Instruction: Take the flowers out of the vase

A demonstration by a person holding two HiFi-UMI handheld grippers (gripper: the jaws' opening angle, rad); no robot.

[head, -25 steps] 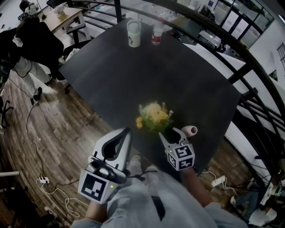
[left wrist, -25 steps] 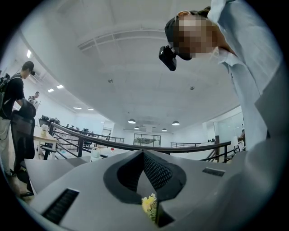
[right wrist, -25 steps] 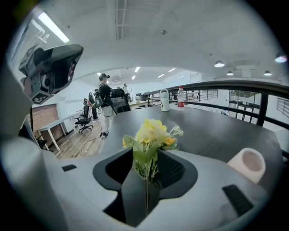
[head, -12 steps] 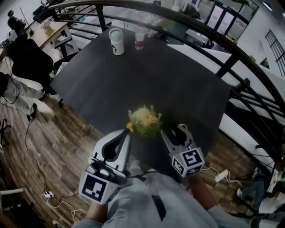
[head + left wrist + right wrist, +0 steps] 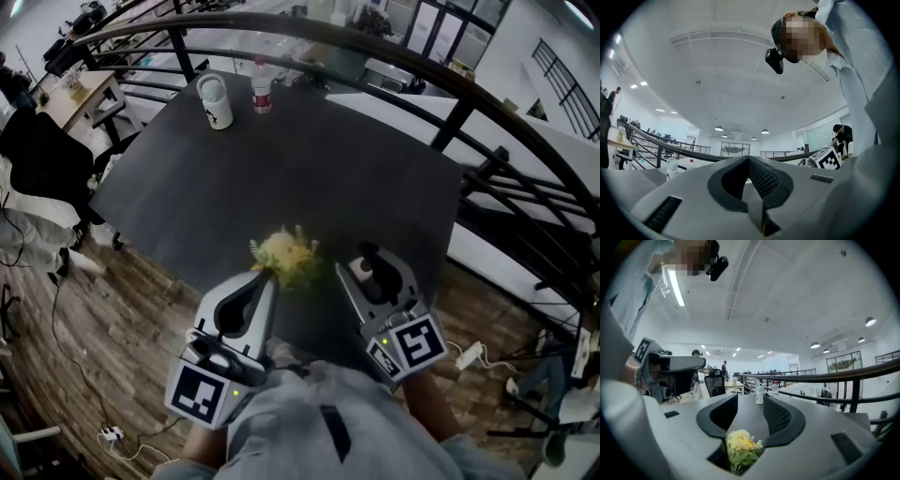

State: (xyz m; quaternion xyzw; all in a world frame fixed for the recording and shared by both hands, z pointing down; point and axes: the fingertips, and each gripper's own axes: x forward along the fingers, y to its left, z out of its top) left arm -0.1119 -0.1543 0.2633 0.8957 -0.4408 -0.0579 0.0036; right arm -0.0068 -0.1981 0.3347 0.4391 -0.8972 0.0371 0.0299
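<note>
Right gripper [image 5: 373, 272] risen, jaws apart; flowers [image 5: 281, 260] low beneath, seemingly unheld; vase hidden; left gripper [image 5: 266, 277] jaws together.

Dark table [image 5: 356, 178] at centre, wood floor [image 5: 122, 309] 7 to 9 o'clock. Curved black railing [image 5: 375, 42] 12 to 3 o'clock. Desk [image 5: 80, 89] and office chair [image 5: 37, 150] at 10 o'clock.

Dark table [image 5: 375, 178], white cup [image 5: 217, 100] and bottle [image 5: 261, 86] at far edge
</note>
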